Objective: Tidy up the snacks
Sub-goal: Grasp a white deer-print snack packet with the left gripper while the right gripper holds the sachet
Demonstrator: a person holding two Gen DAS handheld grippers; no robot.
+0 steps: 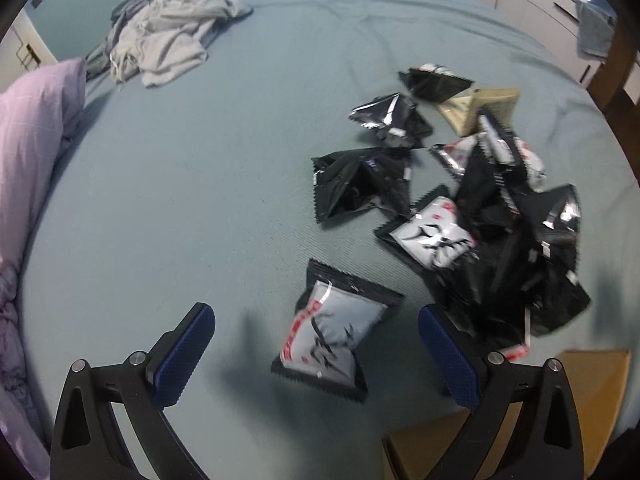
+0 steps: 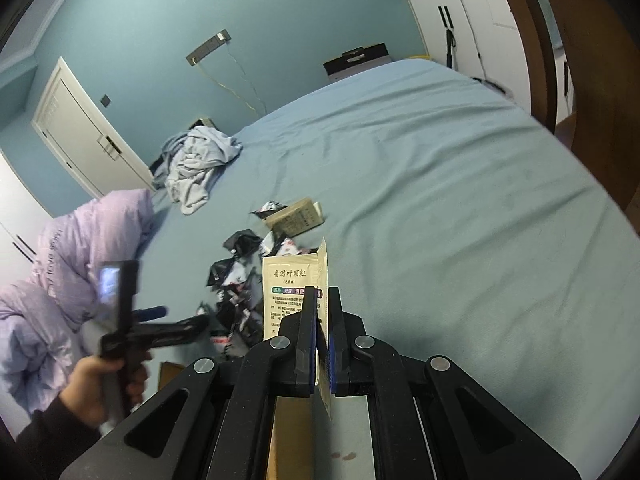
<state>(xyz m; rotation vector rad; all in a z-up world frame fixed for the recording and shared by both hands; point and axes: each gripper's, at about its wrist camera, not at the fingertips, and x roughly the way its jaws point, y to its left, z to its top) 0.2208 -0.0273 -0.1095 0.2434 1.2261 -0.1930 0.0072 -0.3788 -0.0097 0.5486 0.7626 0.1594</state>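
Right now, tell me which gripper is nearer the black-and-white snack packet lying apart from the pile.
Left. The left gripper hangs open right over that black-and-white packet, fingers on either side. The right gripper is raised beside the pile, shut on a beige sachet.

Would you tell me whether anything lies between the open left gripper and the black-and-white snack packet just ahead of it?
Nothing visible does. The left gripper is open with the snack packet lying alone on the sheet between its fingers.
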